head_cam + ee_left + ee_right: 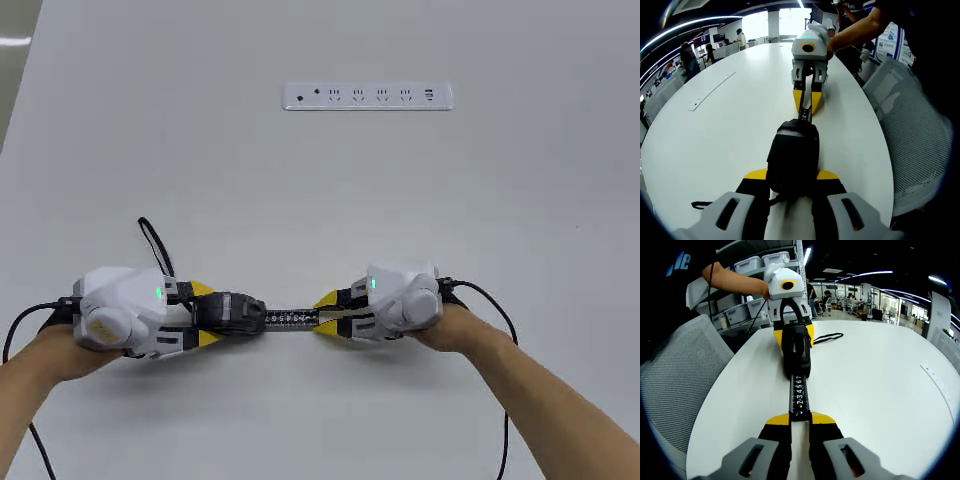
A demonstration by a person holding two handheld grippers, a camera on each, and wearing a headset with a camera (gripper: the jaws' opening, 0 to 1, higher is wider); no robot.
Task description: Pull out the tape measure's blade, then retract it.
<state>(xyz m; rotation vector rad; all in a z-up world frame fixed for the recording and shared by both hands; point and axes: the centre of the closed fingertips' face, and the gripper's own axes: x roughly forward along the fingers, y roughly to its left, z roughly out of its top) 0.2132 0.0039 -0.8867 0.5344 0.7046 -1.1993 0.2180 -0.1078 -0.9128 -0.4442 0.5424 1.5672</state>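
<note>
On the worktop [300,180], jaws of the left gripper [205,313] clamp the tape measure [230,313], those of the right gripper [326,315] pinch its barely-drawn blade [292,320]; next, probably a steady pull toward three o'clock.

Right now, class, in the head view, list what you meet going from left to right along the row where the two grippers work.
left gripper, shut on the case → tape measure case → blade, drawn out a short way → right gripper, shut on the blade's end.
</note>
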